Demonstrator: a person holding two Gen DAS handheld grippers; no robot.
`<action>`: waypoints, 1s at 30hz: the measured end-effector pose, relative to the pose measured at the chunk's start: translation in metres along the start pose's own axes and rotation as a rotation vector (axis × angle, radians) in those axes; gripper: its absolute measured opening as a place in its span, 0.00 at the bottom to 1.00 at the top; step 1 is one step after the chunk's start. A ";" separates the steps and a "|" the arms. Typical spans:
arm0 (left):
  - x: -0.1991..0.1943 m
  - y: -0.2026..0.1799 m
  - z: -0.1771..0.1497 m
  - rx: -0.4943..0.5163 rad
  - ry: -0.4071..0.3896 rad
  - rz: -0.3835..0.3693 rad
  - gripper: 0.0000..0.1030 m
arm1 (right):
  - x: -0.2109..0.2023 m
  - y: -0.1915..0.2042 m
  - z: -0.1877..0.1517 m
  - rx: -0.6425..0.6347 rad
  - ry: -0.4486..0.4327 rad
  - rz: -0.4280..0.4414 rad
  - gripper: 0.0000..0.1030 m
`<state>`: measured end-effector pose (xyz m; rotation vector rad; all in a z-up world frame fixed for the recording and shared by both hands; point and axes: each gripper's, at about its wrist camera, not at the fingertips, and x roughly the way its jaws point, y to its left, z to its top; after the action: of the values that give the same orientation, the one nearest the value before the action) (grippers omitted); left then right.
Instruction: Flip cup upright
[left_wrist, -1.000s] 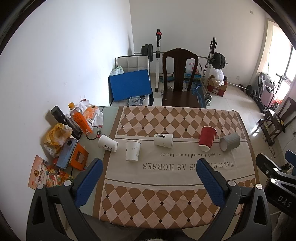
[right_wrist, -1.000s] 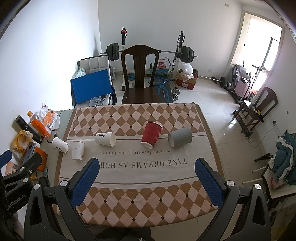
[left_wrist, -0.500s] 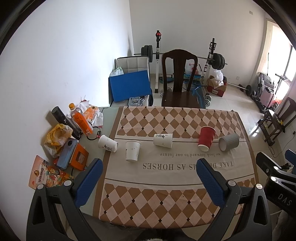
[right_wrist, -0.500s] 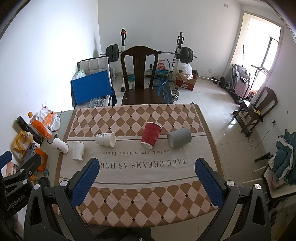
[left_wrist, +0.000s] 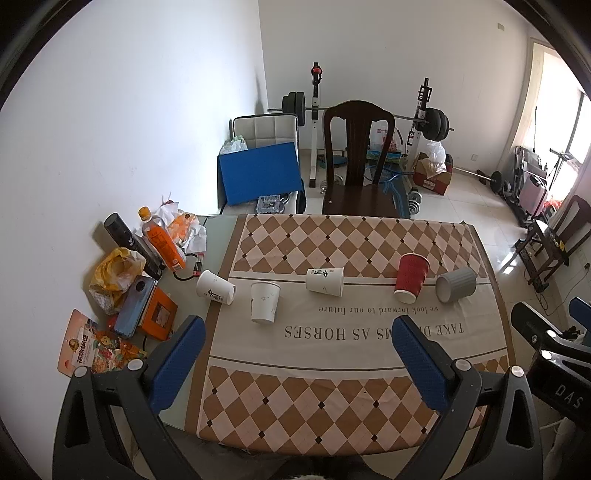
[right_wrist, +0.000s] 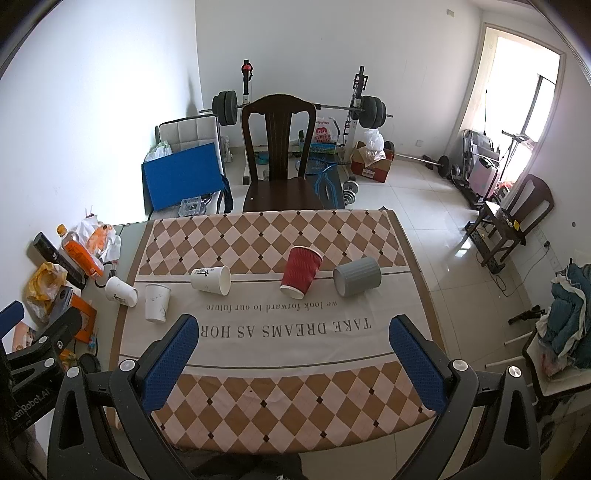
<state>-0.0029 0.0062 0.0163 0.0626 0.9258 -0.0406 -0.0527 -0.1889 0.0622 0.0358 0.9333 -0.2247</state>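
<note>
Several cups lie on their sides in a row across the table. From the left: a white paper cup (left_wrist: 215, 287) (right_wrist: 120, 291), a second white cup (left_wrist: 264, 302) (right_wrist: 157, 303), a third white cup (left_wrist: 325, 281) (right_wrist: 211, 280), a red ribbed cup (left_wrist: 411, 273) (right_wrist: 300, 271), and a grey ribbed cup (left_wrist: 455, 284) (right_wrist: 357, 277). My left gripper (left_wrist: 295, 332) is open and empty, held high above the table's near edge. My right gripper (right_wrist: 293, 328) is also open and empty, to the right of it. Both are well short of the cups.
A checkered cloth (left_wrist: 343, 387) with printed words covers the table. Bottles, a yellow bag, a phone and packets (left_wrist: 140, 280) crowd the table's left end. A dark wooden chair (left_wrist: 356, 162) stands behind the far edge. Weights and a blue board lie beyond.
Both grippers have drifted slightly, so the table sits a little lower in view. The cups have not moved and both grippers stay open.
</note>
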 end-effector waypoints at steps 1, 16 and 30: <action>-0.001 0.000 0.000 -0.001 0.000 -0.001 1.00 | 0.000 0.000 0.000 0.000 -0.001 0.000 1.00; 0.036 0.006 0.018 -0.016 0.045 0.039 1.00 | 0.045 0.010 0.006 -0.002 0.069 -0.003 1.00; 0.225 0.066 -0.026 -0.017 0.324 0.182 0.99 | 0.282 0.106 -0.033 -0.134 0.374 -0.025 1.00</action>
<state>0.1162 0.0717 -0.1769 0.1408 1.2406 0.1503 0.1049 -0.1309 -0.1904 -0.0598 1.3200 -0.1808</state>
